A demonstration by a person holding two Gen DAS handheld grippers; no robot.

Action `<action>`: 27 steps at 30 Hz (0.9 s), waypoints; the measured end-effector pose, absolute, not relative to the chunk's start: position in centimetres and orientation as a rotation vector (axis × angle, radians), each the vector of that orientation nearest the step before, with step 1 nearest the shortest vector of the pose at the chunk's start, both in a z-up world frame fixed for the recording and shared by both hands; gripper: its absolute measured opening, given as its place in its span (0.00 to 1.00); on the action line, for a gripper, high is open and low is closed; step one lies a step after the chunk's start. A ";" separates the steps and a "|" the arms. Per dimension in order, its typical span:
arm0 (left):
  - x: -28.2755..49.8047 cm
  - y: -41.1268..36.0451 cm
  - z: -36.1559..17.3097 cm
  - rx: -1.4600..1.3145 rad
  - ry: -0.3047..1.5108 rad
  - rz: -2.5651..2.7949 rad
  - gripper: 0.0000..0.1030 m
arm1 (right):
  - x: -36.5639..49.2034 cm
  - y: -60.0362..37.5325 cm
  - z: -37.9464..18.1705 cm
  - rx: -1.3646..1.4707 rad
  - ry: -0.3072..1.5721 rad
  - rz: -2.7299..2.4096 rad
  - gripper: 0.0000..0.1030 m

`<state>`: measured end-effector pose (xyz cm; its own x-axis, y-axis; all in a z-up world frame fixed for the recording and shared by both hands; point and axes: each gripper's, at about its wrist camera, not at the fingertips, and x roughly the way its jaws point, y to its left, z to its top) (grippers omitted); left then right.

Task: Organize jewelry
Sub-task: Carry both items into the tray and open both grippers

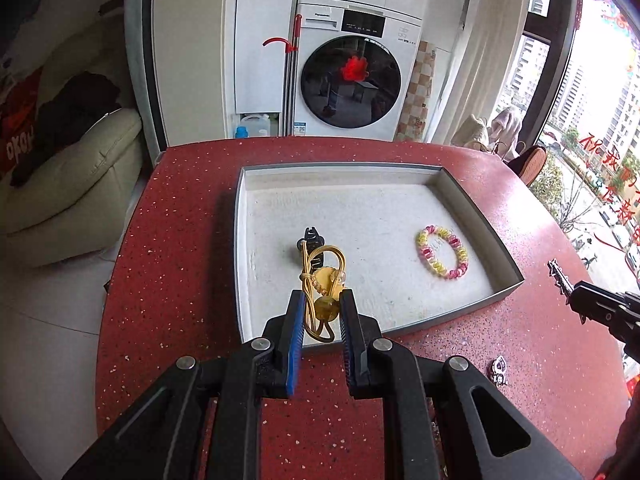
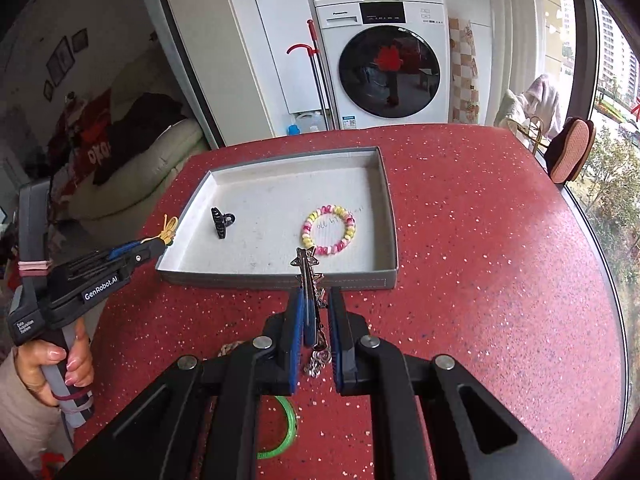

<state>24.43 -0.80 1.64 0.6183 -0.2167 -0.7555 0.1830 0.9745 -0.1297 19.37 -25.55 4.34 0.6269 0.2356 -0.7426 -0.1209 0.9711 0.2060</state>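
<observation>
A: Daylight pours in from the window (image 1: 592,152) at about three o'clock in both views; the panes there blow out almost to white.

B: And the nine o'clock side, with the sofa (image 1: 72,184), sits much dimmer. The red table (image 1: 180,240) is evenly lit, with a pale sheen toward three o'clock.

A: Shadows are soft: a faint one lies inside the tray (image 1: 476,200) along its walls.

B: The washing machine door (image 2: 389,77) mirrors the room as glare. Fisheye bending curves the table edge and door frames, and the corners go black.

A: Focus is sharp at centre, slightly smeared at the rim.
</observation>
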 end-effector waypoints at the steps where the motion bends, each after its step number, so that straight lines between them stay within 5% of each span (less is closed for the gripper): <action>1: 24.9 -0.9 1.3 -0.039 0.886 -0.230 0.35 | 20.2 -25.4 4.3 0.142 0.871 0.211 0.13; 14: 30.1 -3.0 -3.1 0.009 1.036 -0.224 0.35 | 29.4 -25.1 0.0 0.211 0.974 0.208 0.13; 27: 31.3 -4.1 -4.8 0.087 0.988 -0.148 0.35 | 32.1 -25.2 -3.9 0.233 1.019 0.146 0.13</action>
